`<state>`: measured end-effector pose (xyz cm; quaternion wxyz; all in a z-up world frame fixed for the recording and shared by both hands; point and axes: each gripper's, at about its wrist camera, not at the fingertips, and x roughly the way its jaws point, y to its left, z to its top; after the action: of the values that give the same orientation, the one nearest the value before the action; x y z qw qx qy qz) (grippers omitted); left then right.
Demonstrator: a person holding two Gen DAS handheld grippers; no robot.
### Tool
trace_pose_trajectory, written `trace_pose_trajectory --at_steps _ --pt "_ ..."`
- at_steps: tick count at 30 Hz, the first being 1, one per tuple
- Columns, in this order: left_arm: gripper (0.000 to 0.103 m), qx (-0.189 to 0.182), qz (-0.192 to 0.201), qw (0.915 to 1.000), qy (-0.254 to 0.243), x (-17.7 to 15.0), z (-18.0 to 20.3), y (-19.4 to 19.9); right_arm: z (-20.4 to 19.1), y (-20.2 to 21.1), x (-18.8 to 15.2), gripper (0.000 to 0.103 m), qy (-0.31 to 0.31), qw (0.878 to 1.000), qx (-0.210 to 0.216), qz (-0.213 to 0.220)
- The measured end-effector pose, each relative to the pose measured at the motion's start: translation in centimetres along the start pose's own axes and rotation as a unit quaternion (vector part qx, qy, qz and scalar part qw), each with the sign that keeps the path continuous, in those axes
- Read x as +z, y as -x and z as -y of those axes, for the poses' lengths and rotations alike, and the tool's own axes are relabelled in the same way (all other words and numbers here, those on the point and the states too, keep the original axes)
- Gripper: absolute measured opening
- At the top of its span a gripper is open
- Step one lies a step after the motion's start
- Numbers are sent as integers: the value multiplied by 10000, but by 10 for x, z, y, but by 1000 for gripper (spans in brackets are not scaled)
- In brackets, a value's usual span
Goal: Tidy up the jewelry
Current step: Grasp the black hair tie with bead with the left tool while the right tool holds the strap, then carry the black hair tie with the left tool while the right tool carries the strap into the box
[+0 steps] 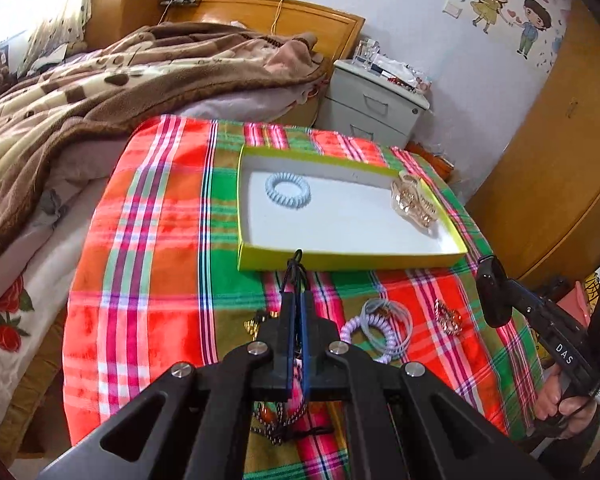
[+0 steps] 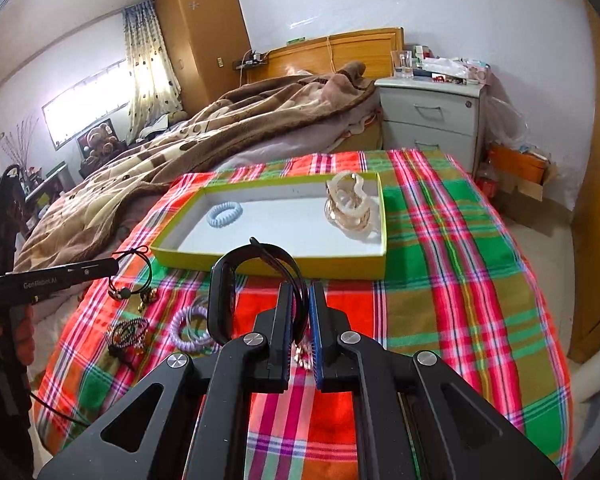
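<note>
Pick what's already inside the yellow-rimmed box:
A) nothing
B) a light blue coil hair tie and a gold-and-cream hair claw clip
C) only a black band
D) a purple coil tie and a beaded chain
B: the light blue coil tie lies at the left of the box, the gold-and-cream clip at its right end.

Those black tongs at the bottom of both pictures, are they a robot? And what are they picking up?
No robot: a person holds one pair of tongs in each hand, and a camera on each looks along its fingers, which gives you the two pictures. The left tongs are shut on a thin black hair tie. The right tongs are shut on a black wristband. On the plaid cloth sits a yellow-green tray with a blue coil hair tie and pale hair claws inside. A purple coil tie waits on the cloth.
</note>
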<state>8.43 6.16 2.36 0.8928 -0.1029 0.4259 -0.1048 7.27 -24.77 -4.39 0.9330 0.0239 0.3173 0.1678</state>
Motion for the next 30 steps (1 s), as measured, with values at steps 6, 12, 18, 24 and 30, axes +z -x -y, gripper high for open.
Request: trace_pose_trajectory --at_steps 6,12,18,24,30 --pt "2 -29 100 9999 -76 23 2 -1 -3 -9 21 8 15 10000 -30 -3" --pt "3 -117 119 9998 -106 48 2 -13 -11 -35 48 8 77 9999 -72 -77" --pt "3 -135 18 9999 -100 65 1 -34 -15 -70 72 8 129 9996 -31 -243" --pt "2 -147 -147 9998 -69 76 -4 -60 -17 -110 82 8 108 9984 -103 -554" --pt "2 -220 -314 9993 12 80 -8 -84 -11 -142 88 8 -24 9968 -131 -786"
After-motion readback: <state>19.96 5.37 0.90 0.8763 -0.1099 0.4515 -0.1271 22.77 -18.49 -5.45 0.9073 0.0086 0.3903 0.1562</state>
